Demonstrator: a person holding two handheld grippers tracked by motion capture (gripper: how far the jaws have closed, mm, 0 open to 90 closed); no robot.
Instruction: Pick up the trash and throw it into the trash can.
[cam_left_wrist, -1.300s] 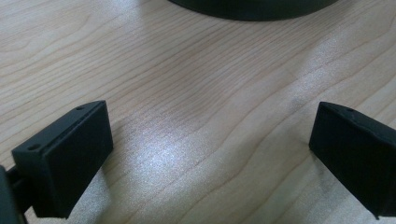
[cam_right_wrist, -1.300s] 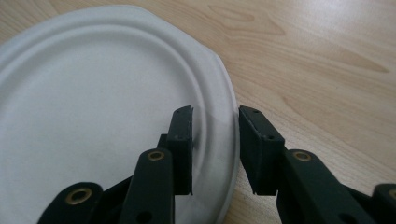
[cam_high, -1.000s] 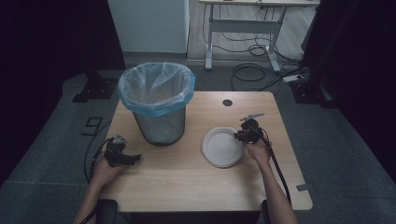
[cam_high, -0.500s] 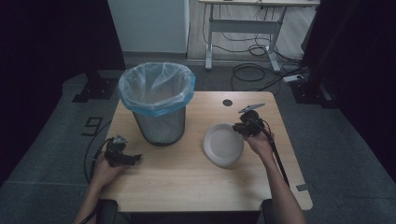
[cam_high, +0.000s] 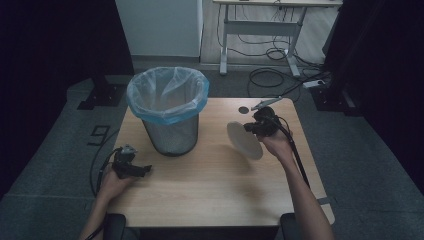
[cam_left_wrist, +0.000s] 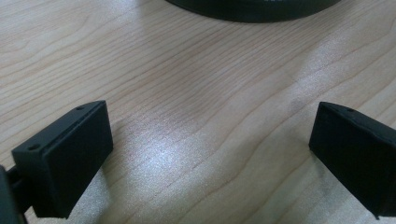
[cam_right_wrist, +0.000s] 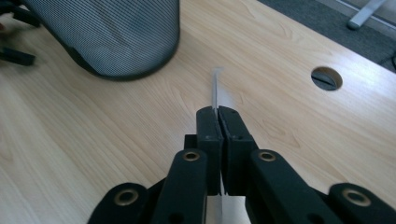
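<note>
Jaws of the right gripper (cam_right_wrist: 217, 116) stand pinched together on the rim of a thin, round white disposable plate (cam_high: 244, 140), which shows edge-on as a pale sliver between them in the right gripper view. They have just been closing, with that rim between them. In the high view the plate hangs tilted above the light wooden table (cam_high: 210, 190), clear of its surface, to the right of the black mesh wastebasket lined with a pale blue plastic bag (cam_high: 168, 107). The left gripper (cam_high: 131, 166) rests low near the basket's foot, its jaws wide apart over bare wood. The step in hand looks like carrying the plate to the bin; the next move calls for swinging it over the bag's open mouth before letting go.
</note>
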